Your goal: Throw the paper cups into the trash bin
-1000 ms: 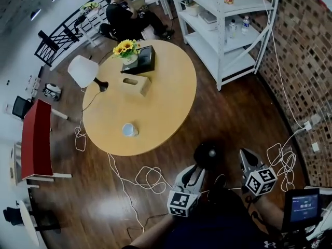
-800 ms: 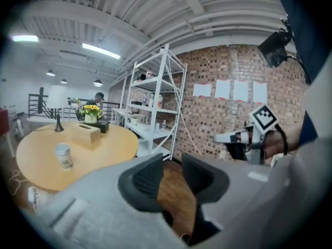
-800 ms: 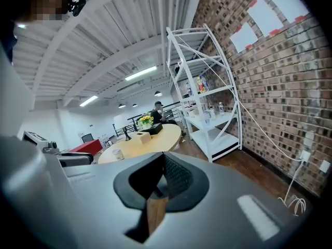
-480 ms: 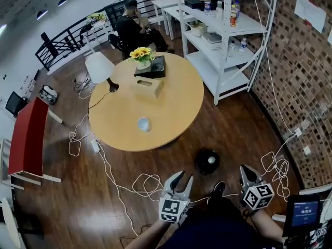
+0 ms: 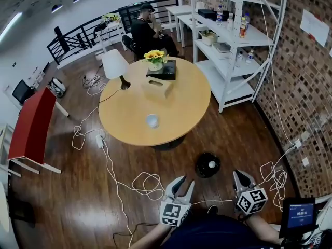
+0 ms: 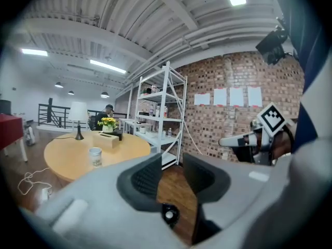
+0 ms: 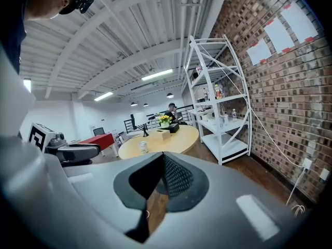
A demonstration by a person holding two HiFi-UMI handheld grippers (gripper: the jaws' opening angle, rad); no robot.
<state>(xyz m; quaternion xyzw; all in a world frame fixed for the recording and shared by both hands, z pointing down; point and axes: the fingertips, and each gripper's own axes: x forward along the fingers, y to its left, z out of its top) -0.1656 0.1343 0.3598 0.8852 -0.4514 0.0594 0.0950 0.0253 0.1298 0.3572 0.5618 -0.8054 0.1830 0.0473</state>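
A white paper cup (image 5: 152, 120) stands upright near the front edge of the round wooden table (image 5: 181, 123). On the floor between the table and me sits the black round trash bin (image 5: 202, 161), with something small and white in it. My left gripper (image 5: 182, 183) hovers short of the bin, slightly to its left. Its jaws have just been opening and hold nothing. My right gripper (image 5: 239, 176) is shut and empty, to the bin's right. The left gripper view shows the left gripper (image 6: 173, 162) and the cup (image 6: 95, 156). The right gripper view shows the right gripper (image 7: 162, 160) and the cup (image 7: 142, 147).
White cables (image 5: 148, 183) snake over the floor left of the bin. The table also bears a lamp (image 5: 115, 65), a tissue box (image 5: 158, 86) and sunflowers (image 5: 155, 56). A white shelf unit (image 5: 233, 51) stands at the right. A person (image 5: 148, 32) sits beyond the table.
Both grippers have drawn back from the trash bin, which now lies further ahead of them. The left jaws stand wider apart. The table and cup sit higher in the head view.
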